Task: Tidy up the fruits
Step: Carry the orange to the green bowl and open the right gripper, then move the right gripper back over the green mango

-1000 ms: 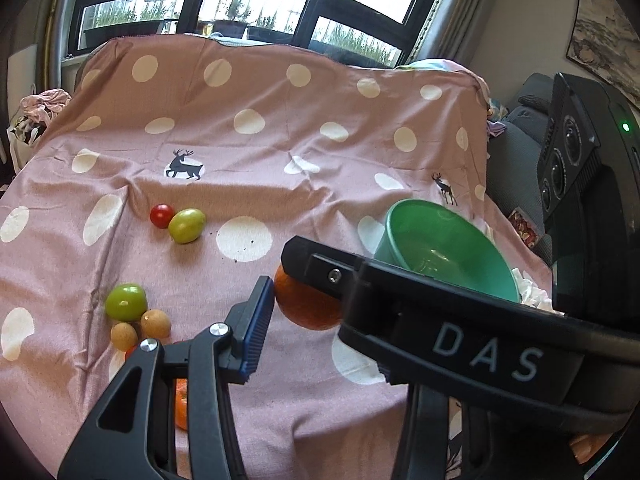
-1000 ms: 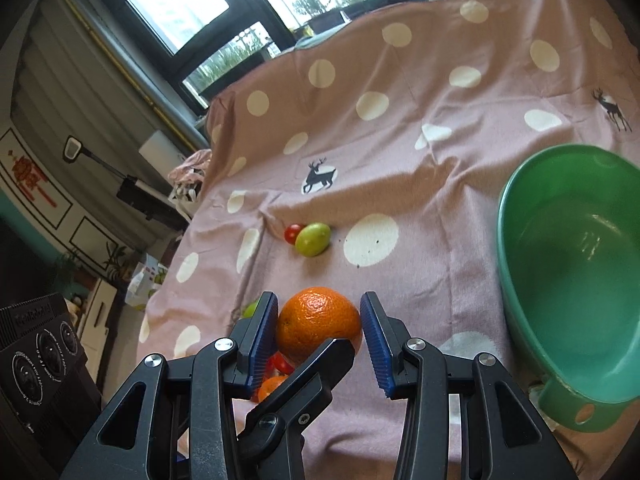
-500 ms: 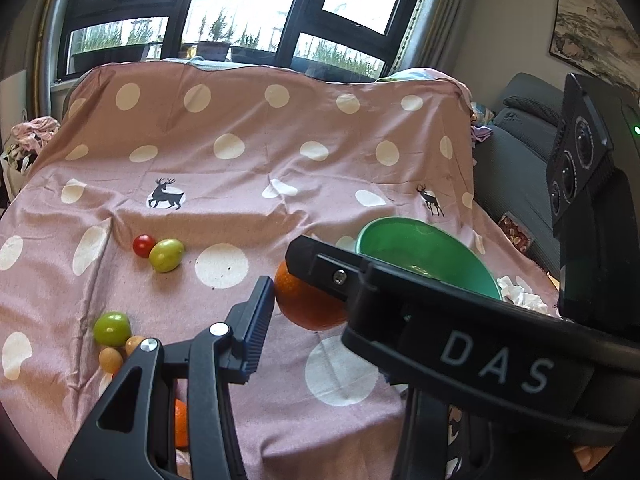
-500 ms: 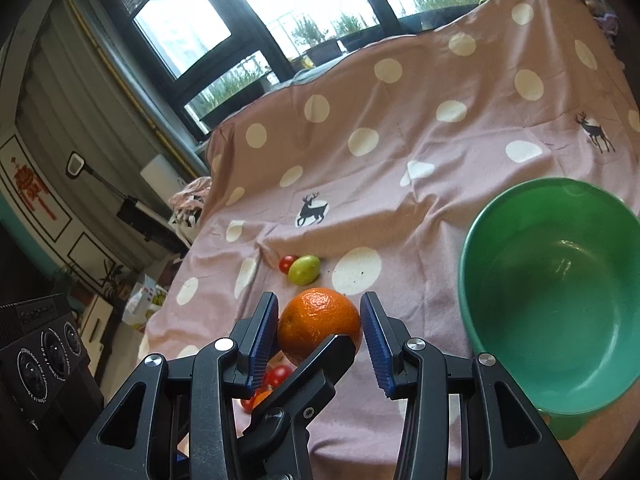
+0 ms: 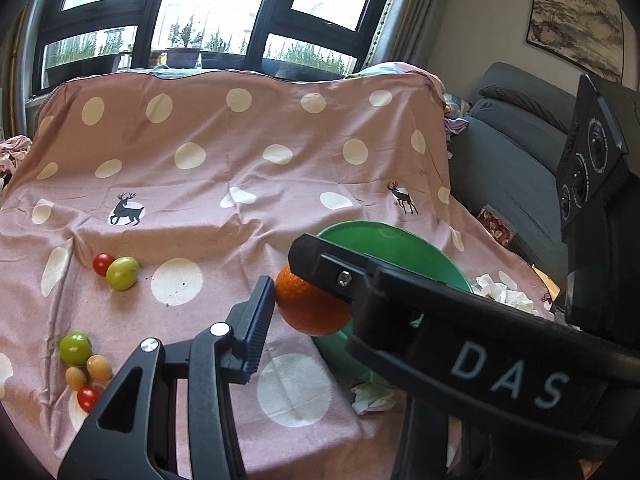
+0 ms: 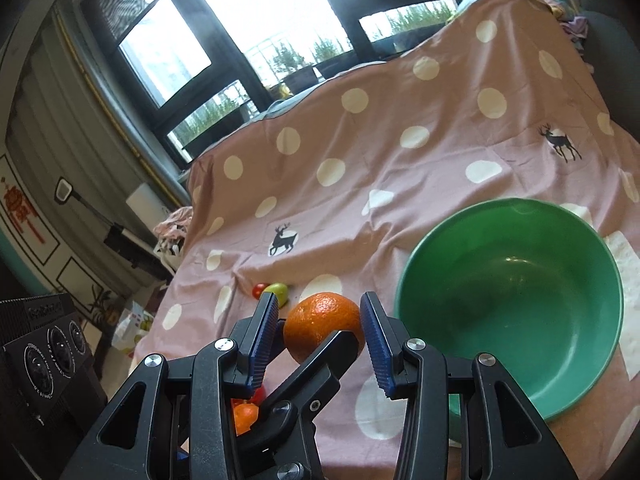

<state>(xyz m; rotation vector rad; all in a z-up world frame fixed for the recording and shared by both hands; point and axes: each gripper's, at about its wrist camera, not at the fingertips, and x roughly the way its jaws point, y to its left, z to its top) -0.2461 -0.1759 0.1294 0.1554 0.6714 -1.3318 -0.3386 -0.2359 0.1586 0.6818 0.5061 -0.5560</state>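
Reading "DAS", the right claw (image 6: 320,332) grips an orange (image 6: 320,320).

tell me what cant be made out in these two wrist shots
- Left wrist view: the left gripper's far finger and most of the green bowl are covered by the right gripper's body.
- Right wrist view: the small fruits below the orange are mostly hidden behind the right gripper's fingers.

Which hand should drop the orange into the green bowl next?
Probably the right. The right gripper has the orange between its jaws, and the green bowl sits open on that same side, just beside it.
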